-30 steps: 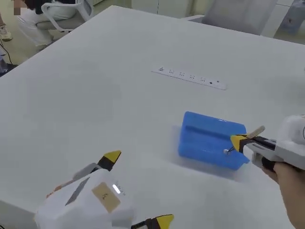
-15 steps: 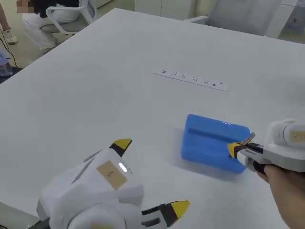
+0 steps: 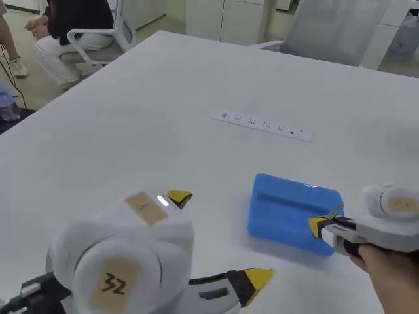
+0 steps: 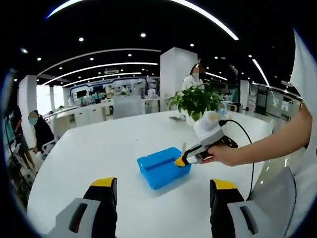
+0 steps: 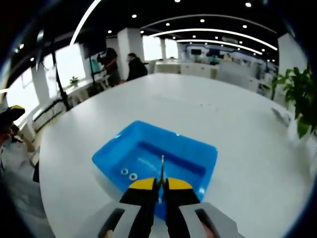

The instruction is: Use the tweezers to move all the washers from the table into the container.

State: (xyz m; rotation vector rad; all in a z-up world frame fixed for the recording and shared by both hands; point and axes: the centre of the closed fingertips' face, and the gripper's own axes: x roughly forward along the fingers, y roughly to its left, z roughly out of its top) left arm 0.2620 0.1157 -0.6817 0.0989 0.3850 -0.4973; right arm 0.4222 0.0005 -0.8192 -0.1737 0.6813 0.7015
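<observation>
Where the blue container [image 5: 148, 148] sits on the white table [image 3: 131, 118], the right gripper view looks down into its sunken floor, and two small washers [image 5: 128, 173] lie there side by side, near the wall at the view's lower left. The right gripper [image 5: 158, 186] has its yellow-tipped jaws pinched almost together on the tweezers [image 5: 162, 168], whose thin metal tips rise from between the jaws and point out over the container's floor, beside the washers; whether the tips hold anything is too small to tell. In the head view this gripper [image 3: 321, 226] hangs at the container's near right corner, a hand [image 3: 386, 268] gripping its handle. The left gripper [image 3: 219, 239] is spread wide with nothing between its jaws, low over bare tabletop well apart from the container, which shows ahead of it in the left gripper view [image 4: 161, 168]. A round tan label [image 3: 112, 285] on the back of the left gripper reads "32". A flat white power strip [image 3: 262, 123] lies beyond the container; its markings are too small to read.
</observation>
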